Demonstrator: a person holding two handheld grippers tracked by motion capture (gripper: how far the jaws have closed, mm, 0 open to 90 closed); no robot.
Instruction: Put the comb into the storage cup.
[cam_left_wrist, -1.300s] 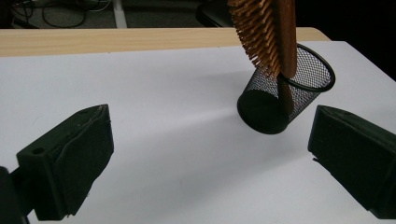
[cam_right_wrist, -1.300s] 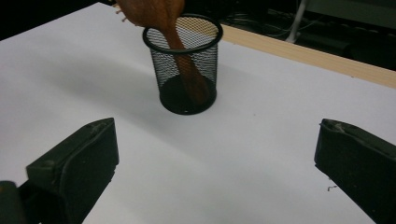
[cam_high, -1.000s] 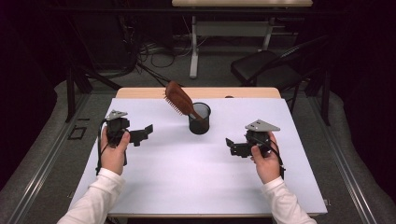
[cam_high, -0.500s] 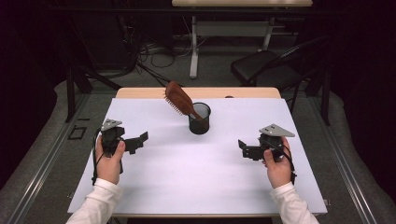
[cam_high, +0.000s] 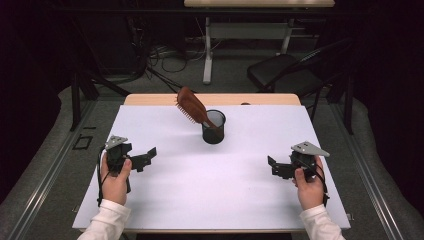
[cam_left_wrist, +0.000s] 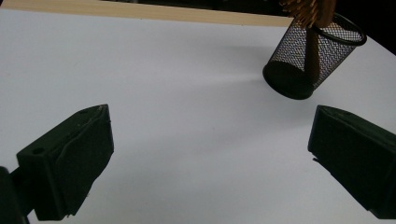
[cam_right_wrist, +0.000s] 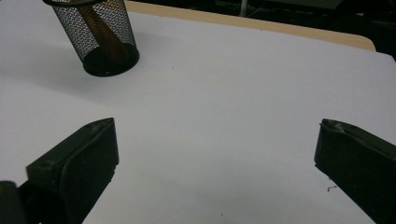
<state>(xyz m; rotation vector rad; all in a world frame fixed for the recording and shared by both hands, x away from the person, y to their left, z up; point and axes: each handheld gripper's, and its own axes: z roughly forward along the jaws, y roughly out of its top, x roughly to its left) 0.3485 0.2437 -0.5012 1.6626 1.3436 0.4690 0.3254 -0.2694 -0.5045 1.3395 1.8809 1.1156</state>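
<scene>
- Both tools have drawn back toward the person's edge of the bench since a second ago, the left tool (cam_high: 145, 157) and the right tool (cam_high: 276, 167) each sitting farther from the mesh cup (cam_high: 214, 127) than before.
- Left tool: jaws spread wide, nothing between them, held over bare white bench (cam_high: 210, 190).
- Right tool: jaws likewise wide apart and empty, above the bench's right side.
- A brown hairbrush (cam_high: 192, 107) stands handle-down in the black mesh cup, its head leaning up and to the left, bristles facing down-left.
- The cup stands upright near the bench's far edge, between the two tools and well apart from both.
</scene>
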